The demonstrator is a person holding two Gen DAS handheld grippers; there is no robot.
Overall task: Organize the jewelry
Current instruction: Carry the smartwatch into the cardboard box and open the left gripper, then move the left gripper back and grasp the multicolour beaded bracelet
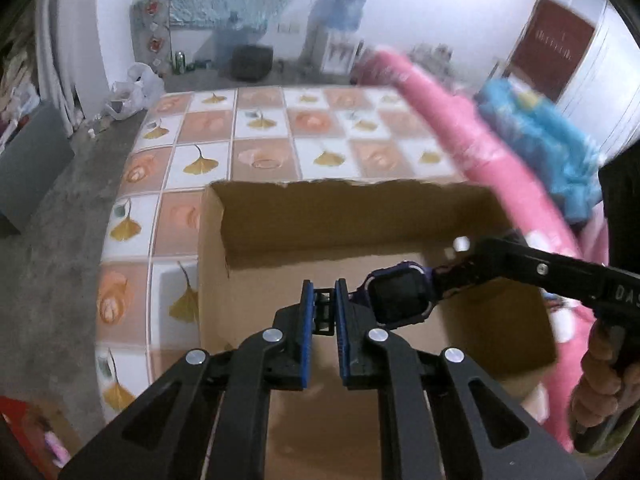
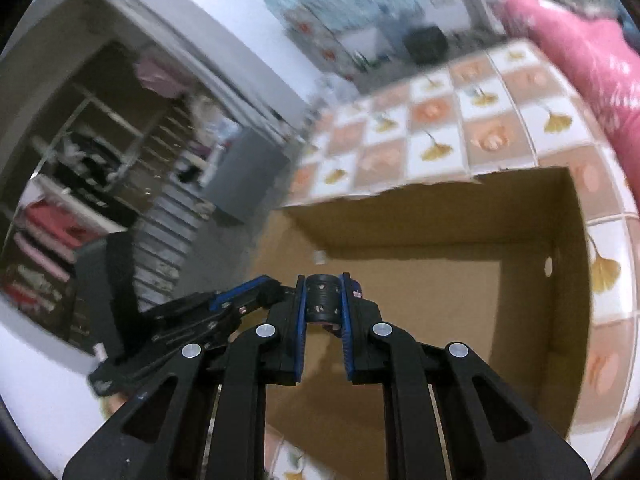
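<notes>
fingers pinch watch strap | over cardboard box

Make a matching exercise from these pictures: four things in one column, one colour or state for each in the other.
Things:
1. watch
2. cardboard box
3. left gripper
4. cloth beside the box

Colour or state:
A. pink
B. open on top
C. purple, with a dark screen
D. shut on one strap end

Pairs: 1-C, 2-B, 3-D, 4-A
</notes>
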